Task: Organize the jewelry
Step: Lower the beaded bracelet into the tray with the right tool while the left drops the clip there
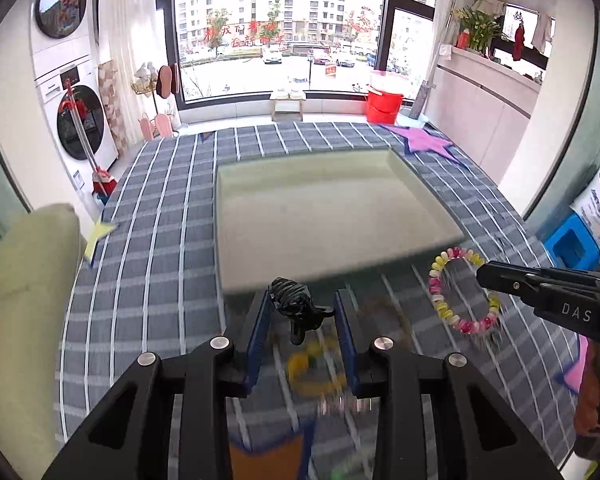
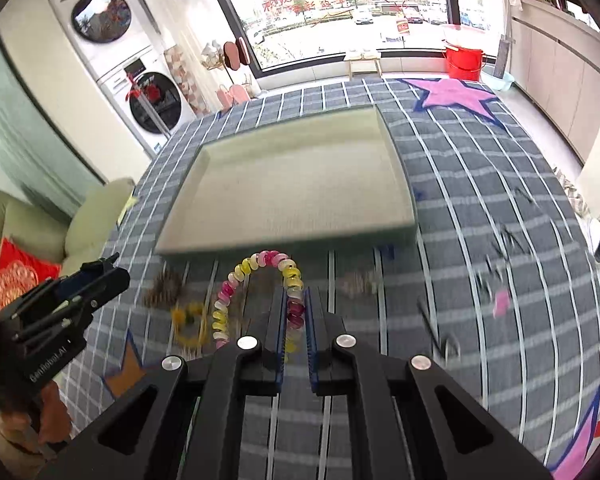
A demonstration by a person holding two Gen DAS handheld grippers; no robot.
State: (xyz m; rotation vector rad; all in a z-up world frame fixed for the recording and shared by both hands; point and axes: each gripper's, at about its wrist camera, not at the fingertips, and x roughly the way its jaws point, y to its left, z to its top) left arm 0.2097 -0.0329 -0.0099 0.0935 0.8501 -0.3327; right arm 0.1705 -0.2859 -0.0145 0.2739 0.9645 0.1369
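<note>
My left gripper [image 1: 303, 308] is shut on a black hair claw clip [image 1: 294, 304] and holds it above the checked cloth, just short of the near edge of the pale square tray [image 1: 260, 216]. My right gripper [image 2: 296, 300] is shut on a pink, yellow and white beaded bracelet [image 2: 236, 284], also held above the cloth in front of the tray [image 2: 204, 216]. The bracelet [image 1: 440, 296] and right gripper [image 1: 485, 276] show at the right of the left wrist view. The left gripper [image 2: 108, 268] shows at the left of the right wrist view.
Blurred small items lie on the grey checked cloth below: a yellow ring-shaped piece [image 2: 188, 324], a brownish piece [image 2: 162, 286], a pink piece [image 2: 500, 304] and dark clips [image 2: 440, 340]. A purple star [image 2: 456, 94] is on the far cloth. A green sofa [image 1: 28, 280] stands left.
</note>
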